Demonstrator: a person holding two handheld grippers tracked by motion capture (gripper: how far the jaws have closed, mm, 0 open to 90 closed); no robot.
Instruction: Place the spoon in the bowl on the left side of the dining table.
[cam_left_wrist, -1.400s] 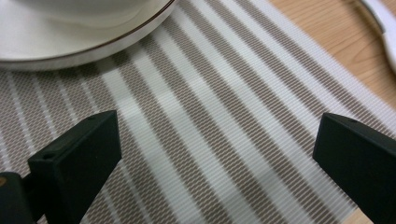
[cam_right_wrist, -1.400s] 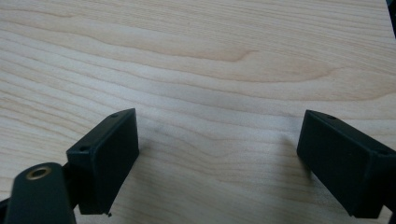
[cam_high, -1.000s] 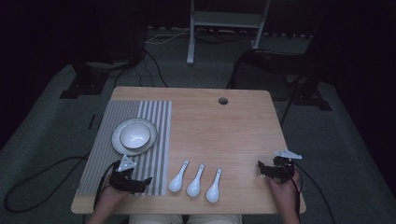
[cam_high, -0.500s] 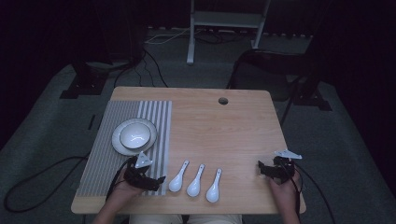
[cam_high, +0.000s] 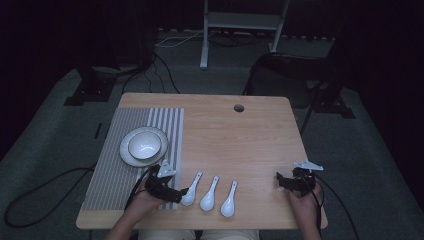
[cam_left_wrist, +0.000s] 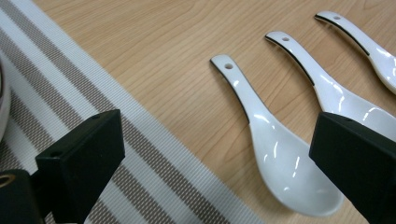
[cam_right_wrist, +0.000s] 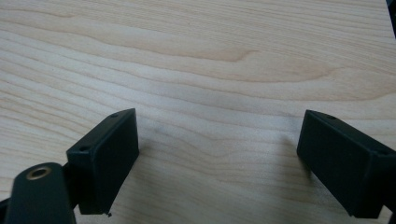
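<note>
Left gripper (cam_high: 184, 190) at nearest white soup spoon (cam_left_wrist: 275, 156)
Jaws wide, straddling the bowl end (no contact); right gripper (cam_high: 278, 181) wide over bare table (cam_right_wrist: 201, 51).

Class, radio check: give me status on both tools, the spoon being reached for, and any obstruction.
Left tool open, straddling the nearest spoon, not yet gripping. Right tool open over bare table. Two more spoons close beside; nothing blocking.

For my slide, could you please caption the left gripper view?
Open left hand-held gripper closing in on the nearest spoon beside the striped mat.
</note>
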